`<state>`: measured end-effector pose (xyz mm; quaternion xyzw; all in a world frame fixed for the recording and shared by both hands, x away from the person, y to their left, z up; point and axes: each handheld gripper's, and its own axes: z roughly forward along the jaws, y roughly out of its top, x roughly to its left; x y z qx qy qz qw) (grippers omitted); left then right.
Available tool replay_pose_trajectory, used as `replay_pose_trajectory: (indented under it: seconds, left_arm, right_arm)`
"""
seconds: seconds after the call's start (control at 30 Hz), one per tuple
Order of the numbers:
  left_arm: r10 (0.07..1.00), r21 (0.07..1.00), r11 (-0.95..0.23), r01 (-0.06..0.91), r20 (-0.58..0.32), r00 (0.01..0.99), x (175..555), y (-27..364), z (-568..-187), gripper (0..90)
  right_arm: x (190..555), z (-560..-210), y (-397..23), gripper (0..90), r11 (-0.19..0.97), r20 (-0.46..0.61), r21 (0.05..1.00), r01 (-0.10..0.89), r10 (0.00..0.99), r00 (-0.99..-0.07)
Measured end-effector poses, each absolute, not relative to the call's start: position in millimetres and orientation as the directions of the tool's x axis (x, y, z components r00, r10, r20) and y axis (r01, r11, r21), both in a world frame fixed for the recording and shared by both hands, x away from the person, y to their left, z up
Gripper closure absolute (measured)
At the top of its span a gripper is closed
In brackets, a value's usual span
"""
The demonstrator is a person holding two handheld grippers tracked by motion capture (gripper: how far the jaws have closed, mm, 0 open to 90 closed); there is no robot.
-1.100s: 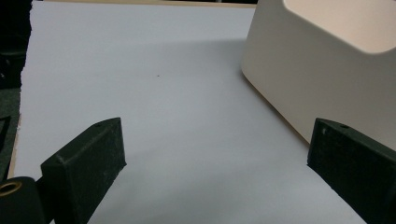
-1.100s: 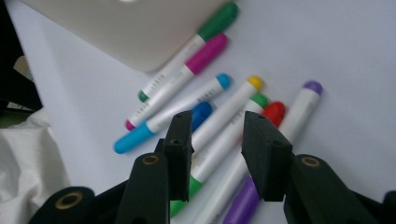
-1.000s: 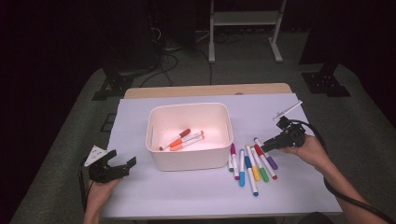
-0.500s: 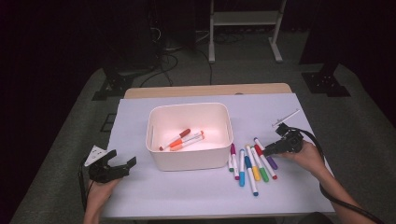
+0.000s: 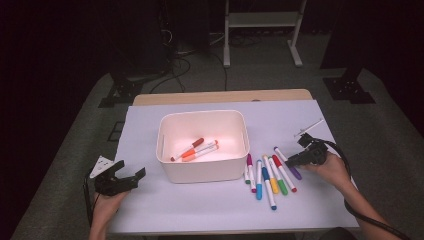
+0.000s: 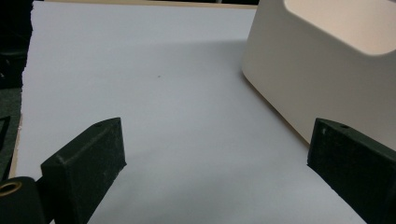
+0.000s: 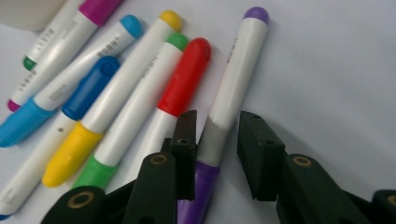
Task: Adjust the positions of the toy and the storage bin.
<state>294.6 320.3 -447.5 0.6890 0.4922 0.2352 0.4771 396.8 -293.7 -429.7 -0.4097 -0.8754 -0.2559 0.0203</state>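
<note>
Purple marker (image 7: 232,88) flat on table (image 5: 200,220), rightmost of six loose markers beside white bin (image 5: 202,170). Right gripper (image 7: 212,140) straddles it, jaws just closing, gap still visible. Two markers inside bin. Left gripper (image 6: 215,154) wide open, empty.

The room is dark, with light falling mainly on the counter (image 5: 150,125), which wears a pale lilac cover over a wooden top showing along its far edge. Grey carpet (image 5: 390,115) surrounds it. Behind stands a white metal frame (image 5: 262,20), with black cables (image 5: 187,62) trailing across the floor and black stand feet (image 5: 350,90) at either side.
</note>
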Motion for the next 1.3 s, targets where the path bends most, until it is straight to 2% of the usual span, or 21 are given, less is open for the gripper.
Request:
replay_pose_trajectory:
  seconds: [0.17,0.4,0.73,1.03,1.3]
  left_arm:
    - [0.902,0.889,-0.06,0.454,-0.146,0.405,295,319,-448,2.8]
    - [0.902,0.89,-0.06,0.452,-0.145,0.406,295,320,-447,2.8]
    - [0.904,0.89,-0.056,0.453,-0.147,0.401,294,321,-447,2.9]
    - [0.903,0.891,-0.056,0.451,-0.148,0.403,295,321,-447,2.8]
    - [0.901,0.892,-0.057,0.448,-0.147,0.408,295,320,-446,2.8]
  right_arm:
    - [396,-431,-295,66.0,0.532,0.229,0.427,0.732,0.719,-0.656]
    - [392,-431,-288,75.1,0.569,0.137,0.427,0.702,0.727,-0.672]
    - [395,-427,-306,75.6,0.506,0.27,0.431,0.747,0.718,-0.642]
    - [388,-384,-312,75.6,0.482,0.365,0.488,0.728,0.644,-0.672]
    - [389,-326,-280,75.6,0.54,0.367,0.543,0.644,0.536,-0.76]
